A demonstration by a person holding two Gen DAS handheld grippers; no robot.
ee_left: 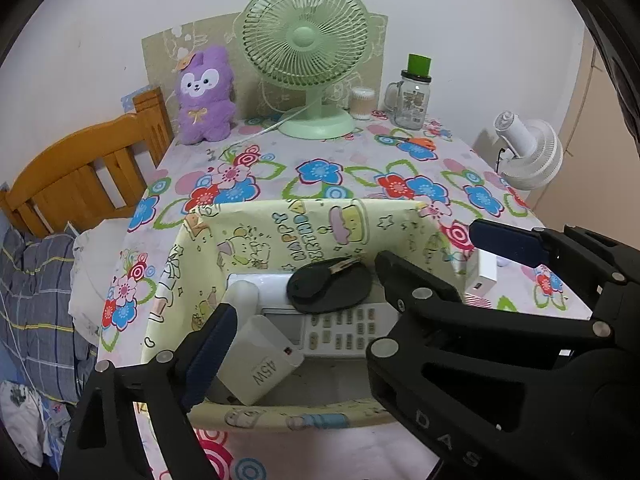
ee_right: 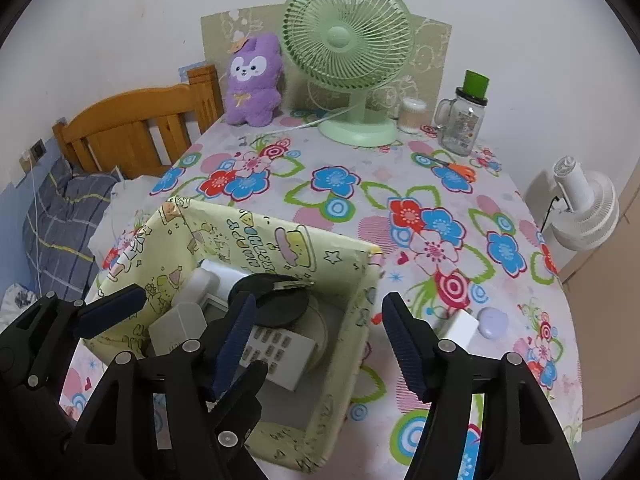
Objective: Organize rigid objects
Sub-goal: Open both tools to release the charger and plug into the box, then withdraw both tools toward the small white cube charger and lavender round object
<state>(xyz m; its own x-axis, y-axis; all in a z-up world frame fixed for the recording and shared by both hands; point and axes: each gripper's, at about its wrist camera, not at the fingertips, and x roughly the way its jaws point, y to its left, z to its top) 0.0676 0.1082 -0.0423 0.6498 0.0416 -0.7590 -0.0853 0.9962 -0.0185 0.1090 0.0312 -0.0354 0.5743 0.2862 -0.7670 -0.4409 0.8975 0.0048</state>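
A pale yellow cartoon-print storage box sits on the floral tablecloth. Inside lie a white remote control, a black oval case and a white 45W charger. My left gripper is open over the box, its left finger beside the charger. My right gripper is open above the box's right wall. A small white charger and a lilac earbud case lie on the cloth right of the box.
At the table's back stand a green desk fan, a purple plush toy, a cotton swab tub and a glass mug jar. Orange-handled scissors lie nearby. A wooden headboard is left, a white fan right.
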